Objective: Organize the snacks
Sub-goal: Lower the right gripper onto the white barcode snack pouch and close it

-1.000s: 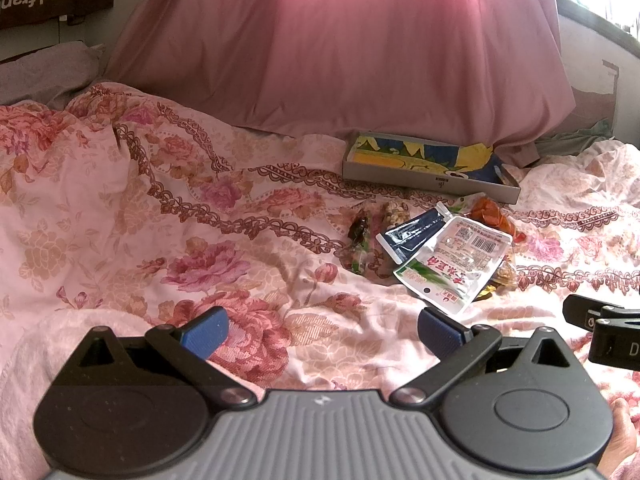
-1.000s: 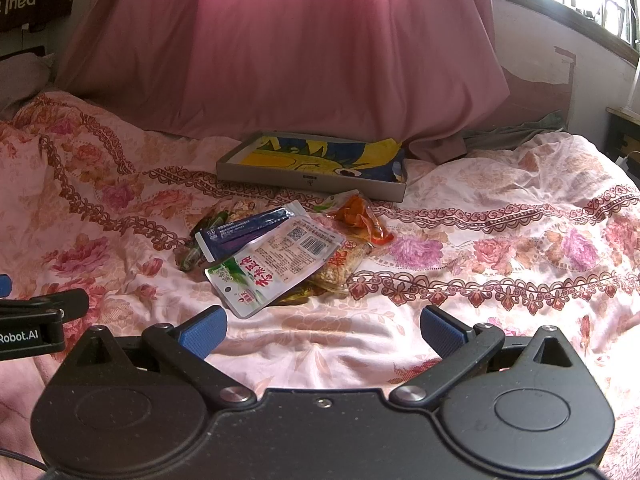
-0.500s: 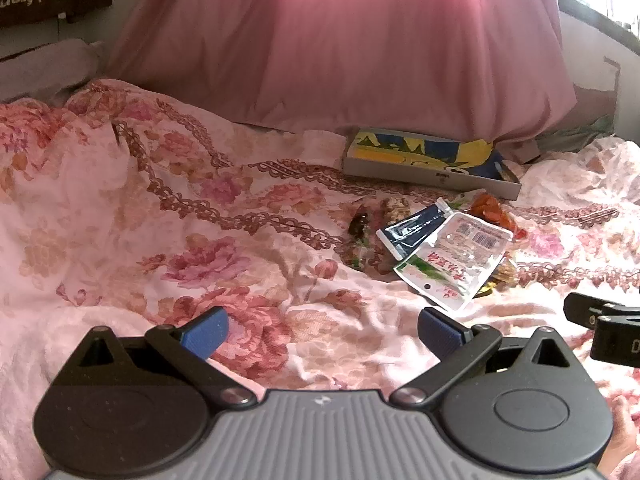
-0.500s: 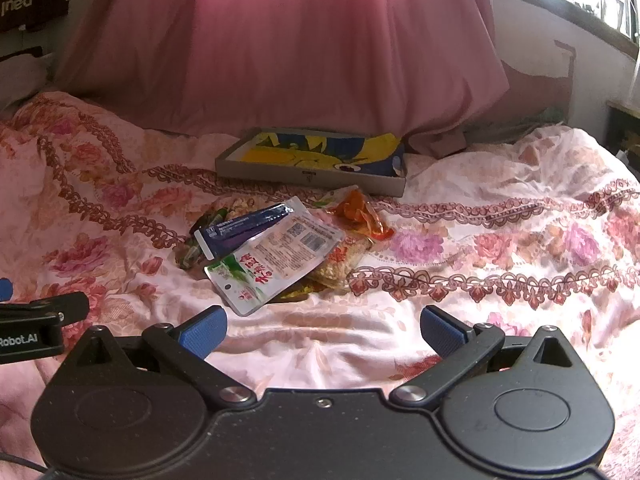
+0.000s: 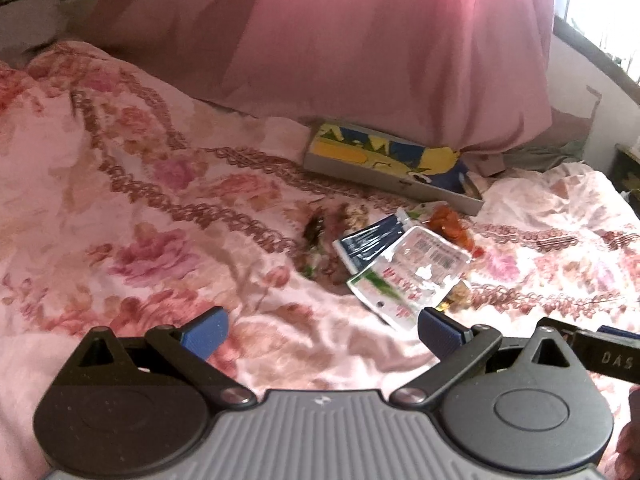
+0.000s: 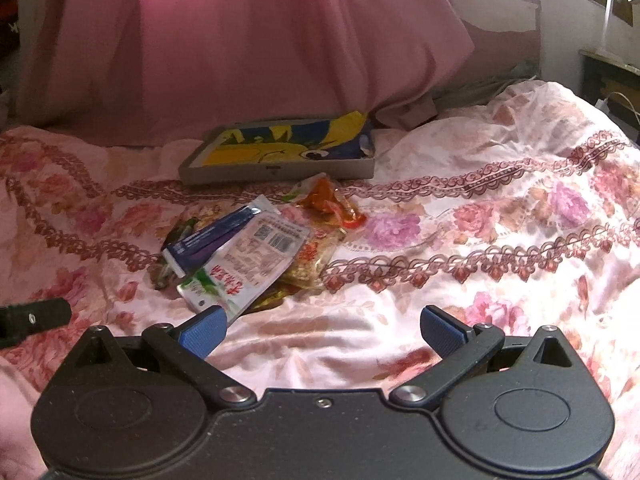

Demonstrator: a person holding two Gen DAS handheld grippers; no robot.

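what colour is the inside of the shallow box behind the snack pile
Yellow and dark blue print inside the shallow box, with grey cardboard walls; clearest in the right wrist view.

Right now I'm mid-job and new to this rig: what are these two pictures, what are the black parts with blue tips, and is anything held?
Each picture comes from a camera on a hand-held claw, looking forward along its two blue-tipped fingers. The left claw and the right claw are both open and hold nothing. They hover over a flowered bedspread. On it lies a pile of snack packets: a white packet on top, a dark blue packet beside it, an orange packet behind. Past the pile sits a shallow box with a yellow and blue lining.
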